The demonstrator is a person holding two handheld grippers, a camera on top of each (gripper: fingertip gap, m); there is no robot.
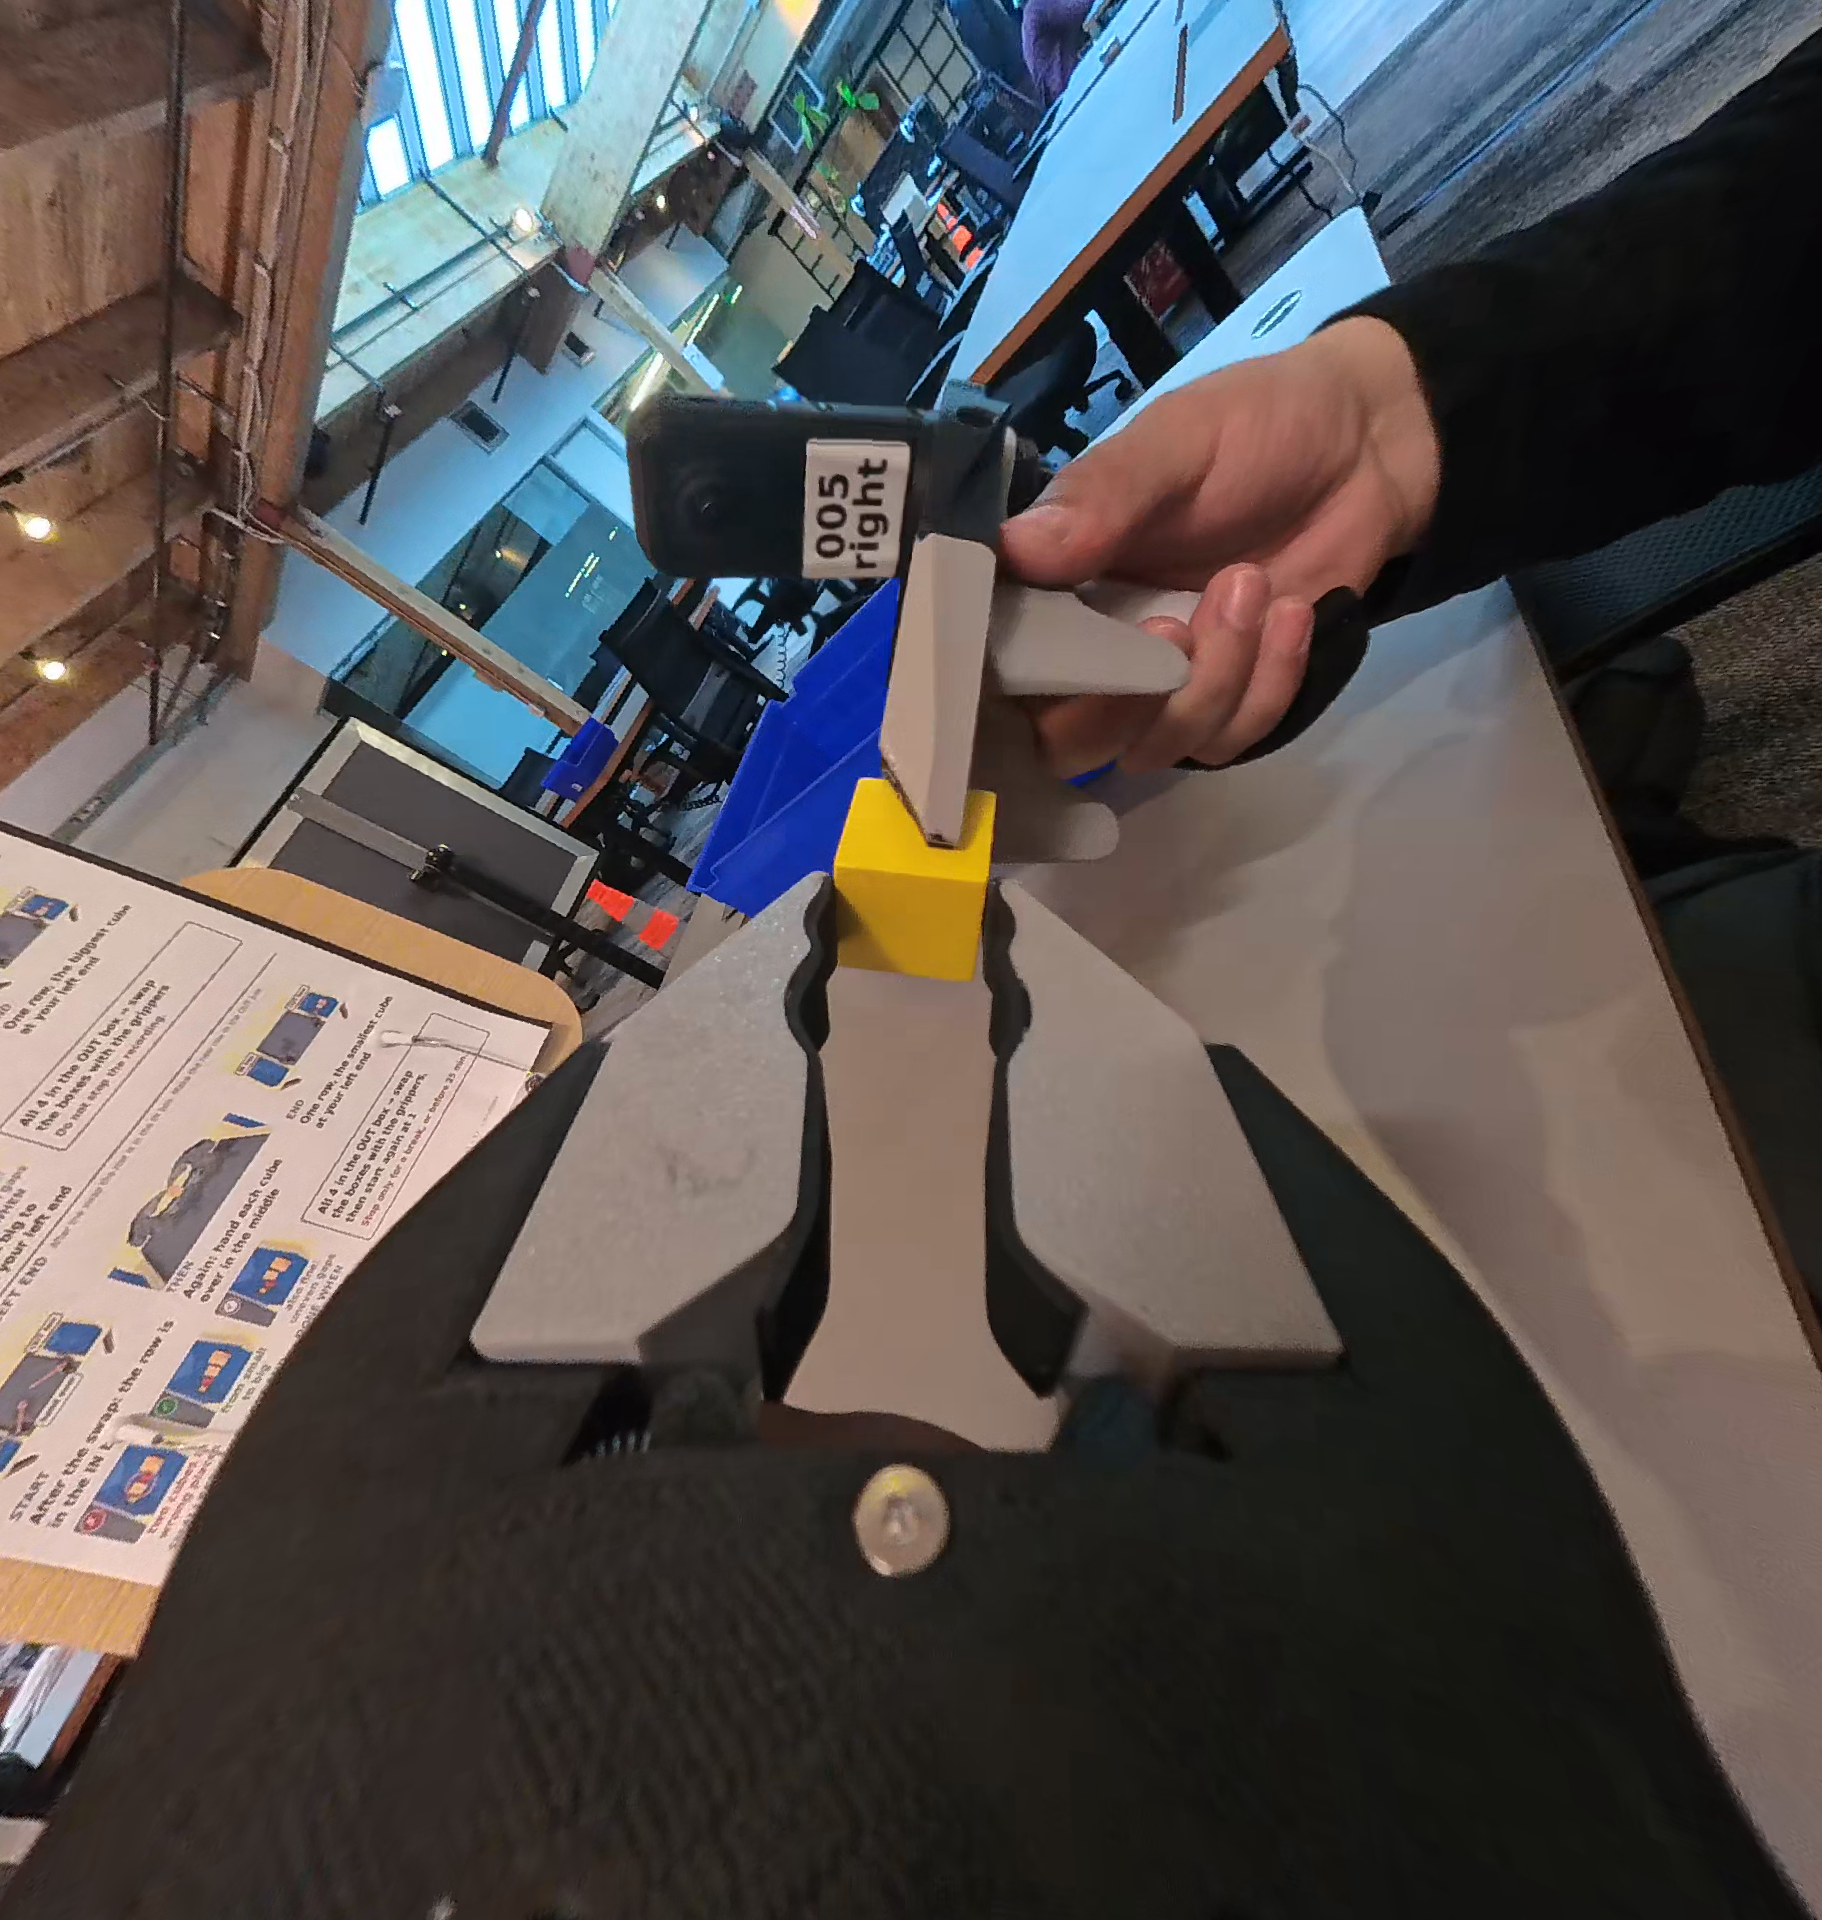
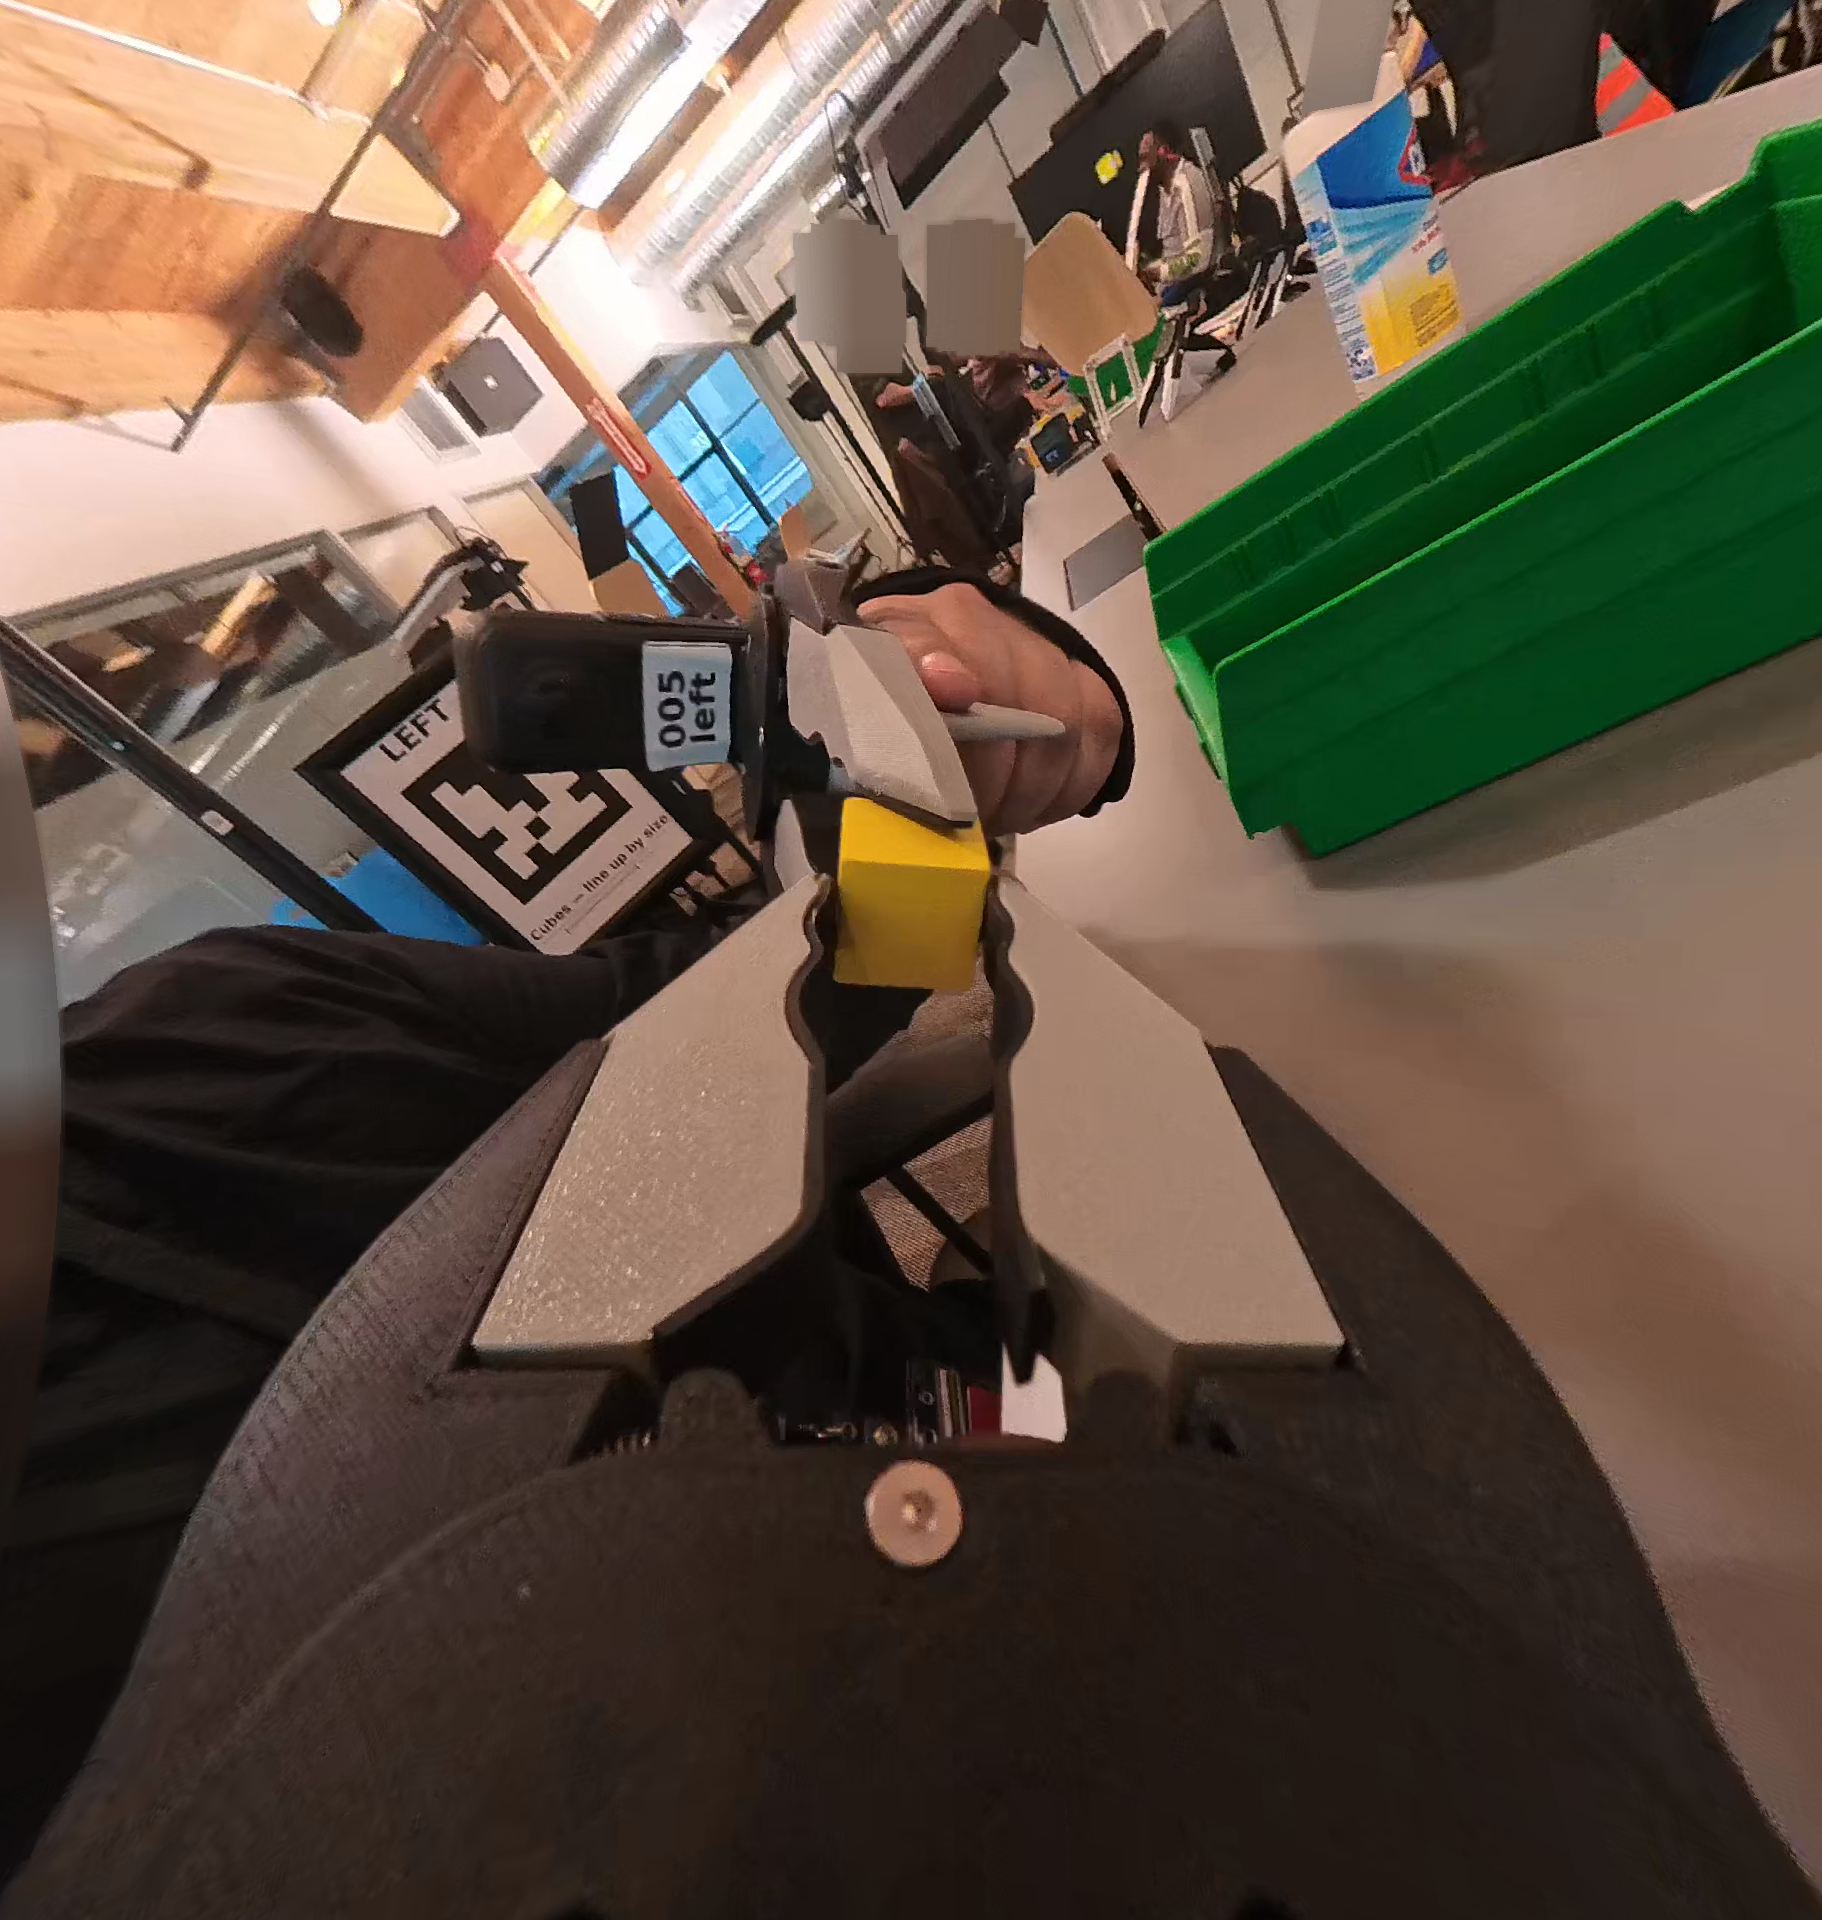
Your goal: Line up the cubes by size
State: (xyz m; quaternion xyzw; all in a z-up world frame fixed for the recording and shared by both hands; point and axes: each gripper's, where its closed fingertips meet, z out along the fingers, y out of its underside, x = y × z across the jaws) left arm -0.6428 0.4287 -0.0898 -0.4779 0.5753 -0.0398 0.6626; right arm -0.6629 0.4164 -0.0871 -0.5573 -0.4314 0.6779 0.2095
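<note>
Both my tools met on one yellow cube (image 1: 912, 914) at frame centre, held clear above the grey desk (image 1: 1354, 1039). In the left wrist view, my left tool (image 1: 907, 925) was clenched on the cube, a fingertip touching each side face. My right tool (image 1: 974, 821) came in from the upper right, one finger (image 1: 933, 691) lying across the cube's top and the other behind it. A blue bin (image 1: 803, 769) sat just beyond, and an instruction sheet (image 1: 159, 1143) lay at lower left. In the right wrist view, my right tool (image 2: 907, 914) gripped the same cube (image 2: 907, 920) by its sides. A green bin (image 2: 1561, 499) stood on the desk at upper right.
</note>
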